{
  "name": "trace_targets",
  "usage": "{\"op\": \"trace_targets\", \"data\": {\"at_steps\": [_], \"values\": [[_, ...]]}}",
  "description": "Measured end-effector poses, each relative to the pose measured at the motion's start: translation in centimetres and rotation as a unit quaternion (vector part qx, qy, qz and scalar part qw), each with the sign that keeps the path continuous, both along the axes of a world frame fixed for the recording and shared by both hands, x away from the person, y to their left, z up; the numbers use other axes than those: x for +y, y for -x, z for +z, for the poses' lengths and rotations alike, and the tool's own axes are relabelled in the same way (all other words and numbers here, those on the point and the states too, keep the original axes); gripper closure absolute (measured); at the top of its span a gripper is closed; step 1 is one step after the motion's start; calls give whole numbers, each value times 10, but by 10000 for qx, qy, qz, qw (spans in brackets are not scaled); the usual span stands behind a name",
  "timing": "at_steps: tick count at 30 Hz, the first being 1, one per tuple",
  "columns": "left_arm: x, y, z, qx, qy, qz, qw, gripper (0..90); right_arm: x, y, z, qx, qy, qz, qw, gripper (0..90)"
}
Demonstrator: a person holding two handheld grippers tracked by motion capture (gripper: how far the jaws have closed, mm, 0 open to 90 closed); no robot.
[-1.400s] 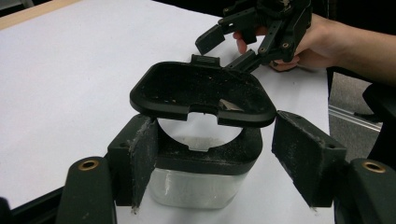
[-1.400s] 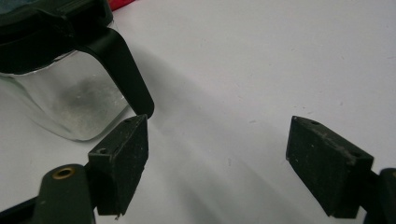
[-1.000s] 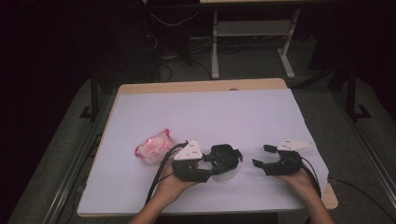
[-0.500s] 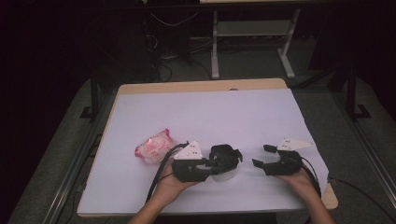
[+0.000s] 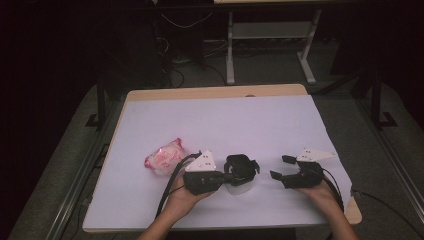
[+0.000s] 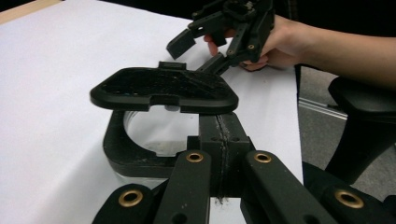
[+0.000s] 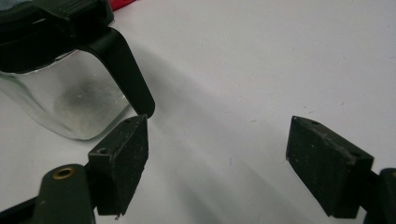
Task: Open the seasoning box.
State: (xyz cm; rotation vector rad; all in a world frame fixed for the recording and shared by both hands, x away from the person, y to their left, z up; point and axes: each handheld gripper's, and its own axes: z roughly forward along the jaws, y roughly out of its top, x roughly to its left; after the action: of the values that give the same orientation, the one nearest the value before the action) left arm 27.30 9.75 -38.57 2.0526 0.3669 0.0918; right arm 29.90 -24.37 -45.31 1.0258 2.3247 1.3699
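A small clear glass jar [image 5: 240, 184] with a black collar and a black lid [image 6: 163, 86] tipped up stands near the table's front. My left gripper [image 6: 219, 135] reaches it from the left; its jaws have just been closing and now pinch the collar's near edge under the lid. In the high view the left gripper [image 5: 227, 177] lies level against the jar. My right gripper [image 5: 280, 167] rests open to the jar's right, a short gap away. Its own view has the jar [image 7: 65, 93] and its curved black handle [image 7: 126, 70] just past the left pad, nothing between the right gripper's [image 7: 217, 163] jaws.
A pink and white packet [image 5: 164, 157] lies left of the left hand. White paper [image 5: 225, 120] covers the wooden table, whose front edge is close under both hands. A dark chair part [image 6: 359, 121] stands off the table's right side.
The left gripper's jaws have drawn together at the jar. Both hands and the jar stay where they were.
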Motion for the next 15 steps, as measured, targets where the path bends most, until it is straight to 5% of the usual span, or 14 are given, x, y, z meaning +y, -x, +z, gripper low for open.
{"op": "trace_targets", "data": {"at_steps": [15], "values": [[-10,-3,21,21,87,-5,10000,900,-1,1,0,-16,-24,-3,10000,207]]}}
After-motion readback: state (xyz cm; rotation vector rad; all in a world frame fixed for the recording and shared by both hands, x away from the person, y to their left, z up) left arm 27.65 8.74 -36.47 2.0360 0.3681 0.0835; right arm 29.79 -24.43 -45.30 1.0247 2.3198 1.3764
